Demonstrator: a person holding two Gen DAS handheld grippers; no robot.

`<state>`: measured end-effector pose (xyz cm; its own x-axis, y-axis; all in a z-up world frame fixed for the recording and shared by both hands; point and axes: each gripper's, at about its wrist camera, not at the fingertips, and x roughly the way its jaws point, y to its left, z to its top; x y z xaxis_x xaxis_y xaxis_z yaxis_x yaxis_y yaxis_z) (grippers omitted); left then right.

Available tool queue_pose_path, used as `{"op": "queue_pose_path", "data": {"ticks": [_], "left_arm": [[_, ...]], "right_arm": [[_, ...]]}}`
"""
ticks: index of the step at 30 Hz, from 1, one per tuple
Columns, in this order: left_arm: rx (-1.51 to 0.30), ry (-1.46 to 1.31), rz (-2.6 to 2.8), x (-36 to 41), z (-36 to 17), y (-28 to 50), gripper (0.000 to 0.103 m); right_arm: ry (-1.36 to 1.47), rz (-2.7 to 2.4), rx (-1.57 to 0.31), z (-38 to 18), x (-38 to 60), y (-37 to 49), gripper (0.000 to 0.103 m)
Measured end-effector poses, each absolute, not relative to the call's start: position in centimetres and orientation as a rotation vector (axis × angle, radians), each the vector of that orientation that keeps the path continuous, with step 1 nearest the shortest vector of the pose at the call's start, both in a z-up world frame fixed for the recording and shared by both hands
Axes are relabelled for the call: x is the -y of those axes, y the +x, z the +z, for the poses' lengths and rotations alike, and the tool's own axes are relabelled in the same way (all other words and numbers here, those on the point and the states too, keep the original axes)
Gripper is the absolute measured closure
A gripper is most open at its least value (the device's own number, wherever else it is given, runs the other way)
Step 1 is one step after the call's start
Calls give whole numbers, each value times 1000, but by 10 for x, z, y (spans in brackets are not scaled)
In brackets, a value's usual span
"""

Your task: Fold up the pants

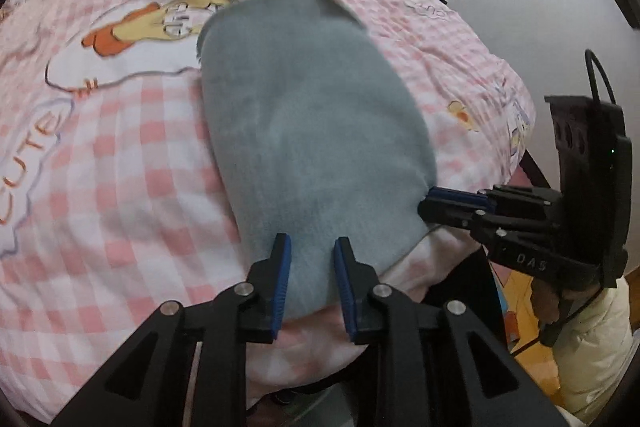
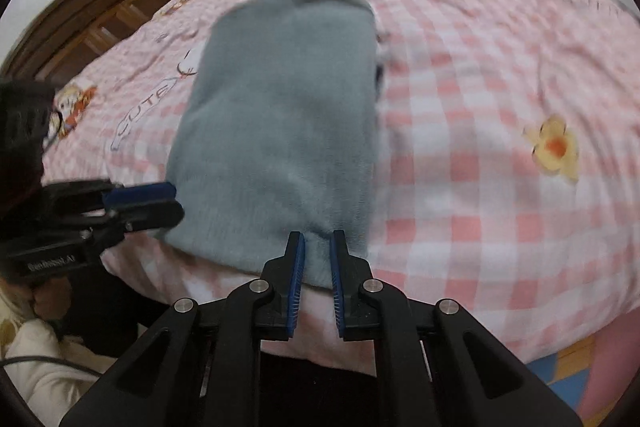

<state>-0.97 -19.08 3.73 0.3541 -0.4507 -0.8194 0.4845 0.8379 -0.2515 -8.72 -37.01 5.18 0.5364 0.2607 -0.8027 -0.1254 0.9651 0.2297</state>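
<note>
Both tongs pinch near edge of grey fleece pants (image 1: 312, 131) at 6 o'clock: left tongs (image 1: 310, 287), right tongs (image 2: 317, 279). Risk: uneven pull skews fold on bed (image 2: 480, 187).

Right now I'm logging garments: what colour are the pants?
Plain grey-blue pants, clearest in the right wrist view.

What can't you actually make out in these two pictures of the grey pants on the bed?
- Whether either gripper truly pinches the pants: the left gripper and right gripper both show gaps over the near edge.
- The layers beneath: the top layer hides them in both views.
- The far end of the pants: motion-blurred.
- The bedspread prints: smeared and bent by the fisheye.
</note>
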Motion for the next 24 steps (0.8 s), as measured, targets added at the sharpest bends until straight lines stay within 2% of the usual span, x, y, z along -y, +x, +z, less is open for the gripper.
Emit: {"op": "queue_pose_path", "data": {"ticks": [3,4,5,6,7,8,17,24], "left_arm": [[-1026,32,-622,188,50,-10,78],[-1011,29,-621,185,55,-9,70],[-990,26,-611,182,60,-8,57],[-962,26,-585,179,65,-7,50],[-939,24,-558,177,67,-4,43],[-928,18,-542,174,68,1,43],[-1054,-180,-531,169,33,46,42],[-1046,-231,-555,178,26,61,36]], "right_arm": [[233,262,-937,62,380,-93,87],[269,268,-915,68,386,-96,83],[297,257,-885,76,392,-97,77],[308,239,-859,81,395,-96,64],[320,214,-822,87,399,-95,54],[330,200,-794,90,403,-93,52],[397,248,-894,52,398,-42,51],[478,320,-852,39,400,-34,51]]}}
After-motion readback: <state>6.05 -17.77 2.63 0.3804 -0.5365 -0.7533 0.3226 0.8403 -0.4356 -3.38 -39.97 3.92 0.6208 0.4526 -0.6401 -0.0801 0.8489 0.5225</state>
